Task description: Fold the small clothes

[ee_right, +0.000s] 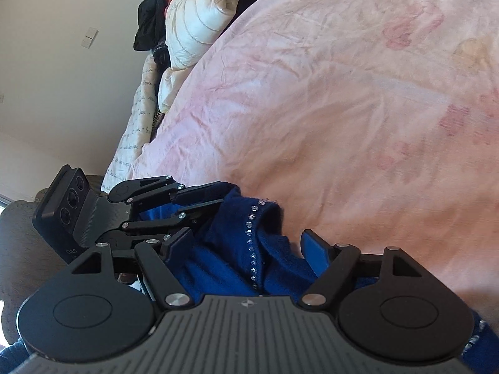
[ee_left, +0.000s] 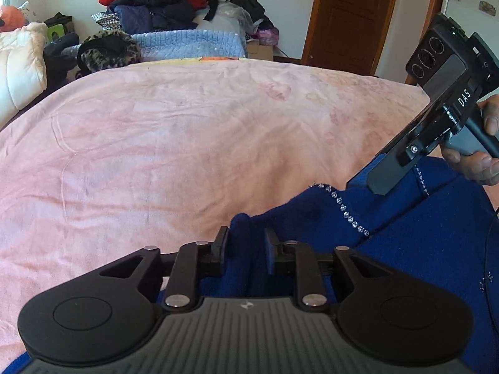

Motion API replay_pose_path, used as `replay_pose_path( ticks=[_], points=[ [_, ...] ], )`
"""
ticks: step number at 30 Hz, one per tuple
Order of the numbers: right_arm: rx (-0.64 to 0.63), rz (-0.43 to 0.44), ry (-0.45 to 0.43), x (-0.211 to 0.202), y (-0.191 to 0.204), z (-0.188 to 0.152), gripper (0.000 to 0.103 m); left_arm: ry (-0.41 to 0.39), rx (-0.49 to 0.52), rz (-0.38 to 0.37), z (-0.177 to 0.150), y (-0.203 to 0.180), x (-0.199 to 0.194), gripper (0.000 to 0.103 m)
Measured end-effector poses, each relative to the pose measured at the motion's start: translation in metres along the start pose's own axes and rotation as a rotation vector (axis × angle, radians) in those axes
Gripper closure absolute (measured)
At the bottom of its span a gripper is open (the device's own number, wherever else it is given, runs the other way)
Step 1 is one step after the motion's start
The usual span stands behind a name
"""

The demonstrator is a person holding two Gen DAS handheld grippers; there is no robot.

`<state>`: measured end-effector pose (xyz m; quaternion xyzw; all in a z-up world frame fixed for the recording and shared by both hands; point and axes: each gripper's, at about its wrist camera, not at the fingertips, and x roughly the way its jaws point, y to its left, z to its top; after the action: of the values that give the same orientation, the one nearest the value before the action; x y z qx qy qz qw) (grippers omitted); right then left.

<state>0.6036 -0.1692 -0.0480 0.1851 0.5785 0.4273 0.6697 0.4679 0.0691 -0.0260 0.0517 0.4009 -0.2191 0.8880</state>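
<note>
Left tool [ee_left: 246,243] has its jaws partly apart with a fold of the blue garment [ee_left: 312,218] standing between them; you can't tell whether the pads press on it. Right tool [ee_right: 249,243] is spread wide, released, with cloth bunched between its fingers but not pinched.

Garment lies crumpled at the near edge of the bed, on the pink blanket [ee_left: 187,124], right under both of your tools. It looks like soft knit or fleece: light, limp, no stiffness, so expect it to sag and drag on the fuzzy blanket rather than slide. A row of small rhinestones [ee_right: 252,240] runs along one edge, probably a neckline or trim; hard beads, so avoid clamping on them, they may slip or pop off. Grab plain fabric just beside the trim, or at a hem corner, one corner per tool, then lift to let it hang flat. Blanket is plush, faintly flower-printed, wrinkled.
</note>
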Motion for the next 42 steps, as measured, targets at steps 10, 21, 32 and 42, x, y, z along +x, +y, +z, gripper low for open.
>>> replay_pose_path(
  ticks=[10, 21, 32, 42],
  points=[
    [-0.023, 0.038, 0.003, 0.02, 0.007, -0.002, 0.026, -0.029, 0.129, 0.1, -0.002, -0.035, 0.006, 0.096],
    [-0.055, 0.036, -0.019, 0.009, 0.016, 0.002, 0.024, -0.226, 0.142, 0.105, -0.02, -0.035, -0.064, 0.098],
    [-0.185, 0.179, -0.002, 0.011, 0.054, -0.002, 0.086, -0.253, 0.103, 0.094, -0.016, -0.021, -0.059, 0.098],
    [-0.098, -0.041, -0.265, -0.031, 0.044, 0.001, 0.029, -0.109, 0.004, 0.248, -0.018, -0.005, -0.009, 0.095]
  ],
)
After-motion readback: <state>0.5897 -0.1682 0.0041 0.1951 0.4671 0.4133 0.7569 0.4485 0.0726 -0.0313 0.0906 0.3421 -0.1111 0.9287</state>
